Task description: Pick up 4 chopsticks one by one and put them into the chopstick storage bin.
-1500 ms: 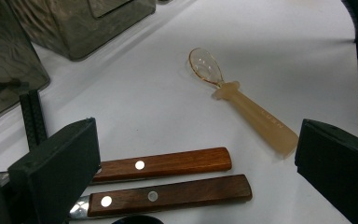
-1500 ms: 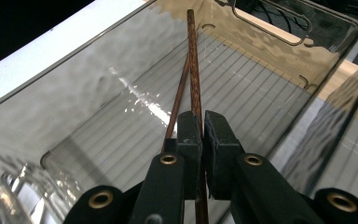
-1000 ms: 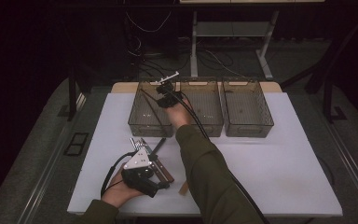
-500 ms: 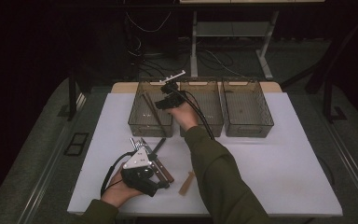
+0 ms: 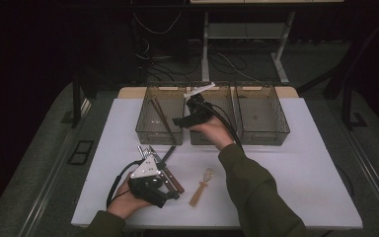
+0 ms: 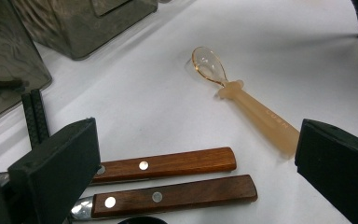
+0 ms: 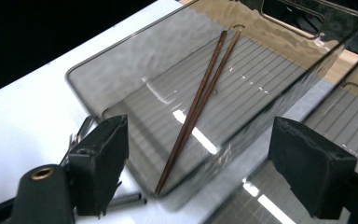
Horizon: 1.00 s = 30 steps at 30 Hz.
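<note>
A pair of dark brown chopsticks (image 7: 196, 107) lies slantwise on the floor of the left smoky bin (image 5: 160, 129). My right gripper (image 5: 180, 120) hovers over the seam between that bin and the middle bin (image 5: 212, 139). Its jaws (image 7: 205, 135) have just been opening and stand open, with nothing between them. My left gripper (image 5: 171, 190) rests on the white table near the front. It is open (image 6: 196, 140) around two wooden-handled utensils (image 6: 168, 165). An amber translucent spoon (image 6: 242, 100) lies just beyond them.
A third smoky bin (image 5: 262, 132) stands at the back right. A black ribbed stick (image 6: 35, 116) and metal utensil ends (image 5: 148, 153) lie beside the left gripper. The white table (image 5: 301, 168) spreads to the right. Cables trail from both grippers.
The right gripper has drawn back from over the left bin, toward the person and to the right, and its jaws have opened. The left hand has stayed put.
</note>
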Motion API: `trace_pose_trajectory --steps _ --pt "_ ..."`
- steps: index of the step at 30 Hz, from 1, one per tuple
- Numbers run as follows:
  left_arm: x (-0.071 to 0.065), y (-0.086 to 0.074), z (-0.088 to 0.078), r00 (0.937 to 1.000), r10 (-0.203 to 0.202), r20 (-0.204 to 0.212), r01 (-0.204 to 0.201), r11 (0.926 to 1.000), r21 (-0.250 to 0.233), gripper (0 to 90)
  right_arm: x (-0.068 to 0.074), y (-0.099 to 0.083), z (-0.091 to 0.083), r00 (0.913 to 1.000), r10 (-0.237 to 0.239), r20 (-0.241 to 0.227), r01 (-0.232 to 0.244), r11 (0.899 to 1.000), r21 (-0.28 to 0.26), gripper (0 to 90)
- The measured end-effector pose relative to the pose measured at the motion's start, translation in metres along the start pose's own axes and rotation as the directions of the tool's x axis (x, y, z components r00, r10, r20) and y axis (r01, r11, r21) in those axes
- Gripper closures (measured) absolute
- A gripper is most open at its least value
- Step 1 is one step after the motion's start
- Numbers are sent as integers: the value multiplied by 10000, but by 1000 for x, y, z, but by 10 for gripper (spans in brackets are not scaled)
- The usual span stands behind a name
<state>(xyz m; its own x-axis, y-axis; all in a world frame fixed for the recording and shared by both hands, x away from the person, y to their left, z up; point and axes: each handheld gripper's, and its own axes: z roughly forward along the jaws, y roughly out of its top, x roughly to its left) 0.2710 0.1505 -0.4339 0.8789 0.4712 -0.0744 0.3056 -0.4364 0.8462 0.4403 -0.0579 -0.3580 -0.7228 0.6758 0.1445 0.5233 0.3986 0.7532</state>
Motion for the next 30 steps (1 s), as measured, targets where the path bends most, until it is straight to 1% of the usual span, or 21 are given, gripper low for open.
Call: trace_pose_trajectory --steps 2,5,6,7,9,11,12,13,15,16,17,19,20,21,22,24,25,28,30 --pt "0 0 0 10000 -23 -16 23 10000 -8 0 -2 -7 -6 10000 -19 5 19 10000 -35 188" --pt "0 0 0 10000 6 -40 -6 10000 12 0 -3 -14 -16 9999 -99 -42 98 9996 -258 179" --pt "1 0 -1 10000 85 -46 -85 9999 79 0 -3 -16 -19 9999 -149 -37 148 9995 -285 179" --pt "1 0 -1 10000 -18 -23 18 10000 70 0 -2 -18 -22 9997 -242 -1 241 9993 -296 176" --pt "2 0 -1 10000 7 -39 -7 10000 82 0 0 -22 -26 9994 -285 196 291 9992 -279 155" --pt "2 0 0 10000 4 -52 -4 10000 56 0 0 -27 -31 9987 -437 250 443 9987 -240 155" --pt "2 0 0 10000 -36 -55 36 10000 16 0 0 -30 -34 9986 -450 264 457 9987 -246 154" --pt "2 0 -1 10000 24 -70 -24 10000 47 0 0 -33 -36 9985 -469 265 475 9986 -243 154" --pt "1 0 -1 9999 -17 -107 18 9999 106 0 -1 -40 -41 9977 -554 400 562 9982 -197 154" --pt "1 -1 -2 9999 -21 -102 23 9999 127 0 -2 -43 -44 9979 -533 372 539 9985 -139 153" --pt "1 -1 -2 9999 -46 -122 48 9999 110 0 -4 -46 -47 9976 -586 381 591 9982 -109 138" --pt "2 -1 -2 9999 -59 -150 61 9999 121 0 -6 -53 -53 9984 -493 263 495 9988 -49 135" --pt "2 -1 -2 9999 -46 -160 49 9999 143 0 -7 -56 -55 9991 -347 249 347 9994 -16 134" --pt "2 -1 -2 9999 -51 -158 53 9999 140 0 -8 -59 -58 9994 -297 196 297 9996 -26 124" --pt "2 -1 -2 9998 -47 -172 49 9999 125 0 -10 -63 -61 9994 -327 136 329 9994 -88 121" --pt "2 -1 -2 9998 61 -183 -57 9997 243 0 -13 -69 -67 9998 -190 67 192 9996 -219 120" --pt "2 -1 -2 9998 -34 -187 37 9999 152 0 -14 -72 -70 9998 -167 53 168 9994 -296 116" --pt "2 -1 -2 9997 -59 -219 62 9999 133 0 -15 -83 -80 9996 -257 98 261 9988 -425 116" --pt "3 -1 -2 9997 3 -241 2 9998 175 0 -16 -90 -85 9995 -245 175 254 9982 -536 116"
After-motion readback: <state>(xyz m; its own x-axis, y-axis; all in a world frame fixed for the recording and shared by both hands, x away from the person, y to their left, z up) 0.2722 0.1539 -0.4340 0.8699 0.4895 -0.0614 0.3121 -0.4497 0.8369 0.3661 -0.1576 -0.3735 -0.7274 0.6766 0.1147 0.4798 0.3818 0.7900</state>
